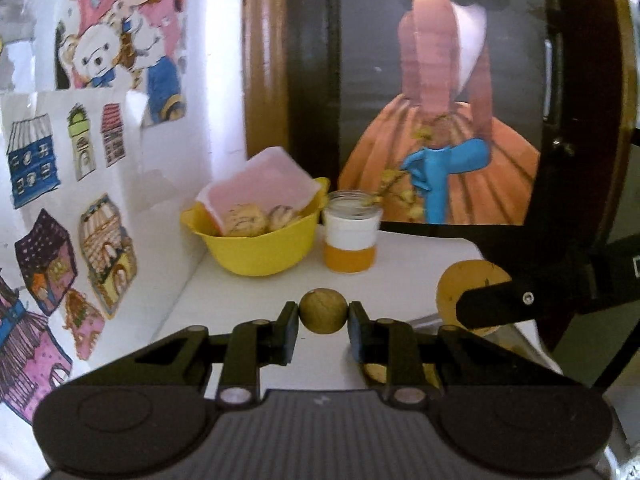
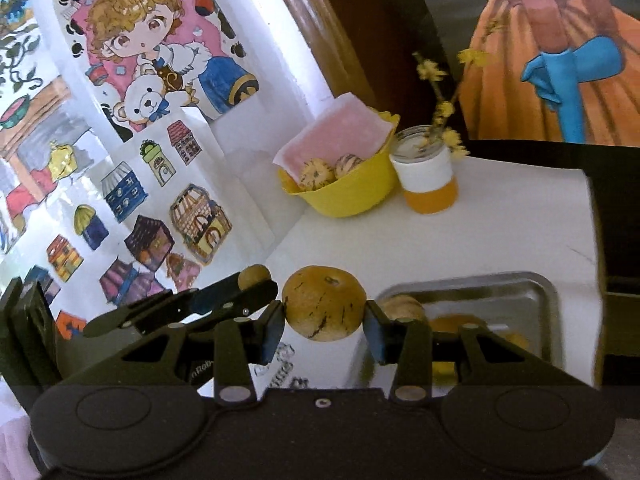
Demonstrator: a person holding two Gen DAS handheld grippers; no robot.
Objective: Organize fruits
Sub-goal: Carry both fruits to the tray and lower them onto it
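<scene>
My left gripper (image 1: pixel 323 314) is shut on a small round tan fruit (image 1: pixel 323 308), held above the white table (image 1: pixel 400 272). In the right wrist view my right gripper (image 2: pixel 325 314) is shut on a larger yellow-brown fruit (image 2: pixel 324 300) with dark streaks. Behind stands a yellow bowl (image 1: pixel 260 256) holding two striped fruits (image 1: pixel 244 220). The right wrist view shows the same bowl (image 2: pixel 348 196). A metal tray (image 2: pixel 548 292) lies below the right gripper with several fruits (image 2: pixel 402 307) in it, partly hidden. One finger (image 1: pixel 492 306) of the right gripper crosses its fruit in the left wrist view.
A pink sheet (image 1: pixel 264 184) leans in the bowl. A jar (image 1: pixel 351 240) with orange liquid and yellow flower sprigs stands right of the bowl. A white wall (image 1: pixel 168 160) with coloured drawings borders the table's left side. A person's orange skirt and a blue gloved hand (image 1: pixel 436 168) reflect in the dark panel.
</scene>
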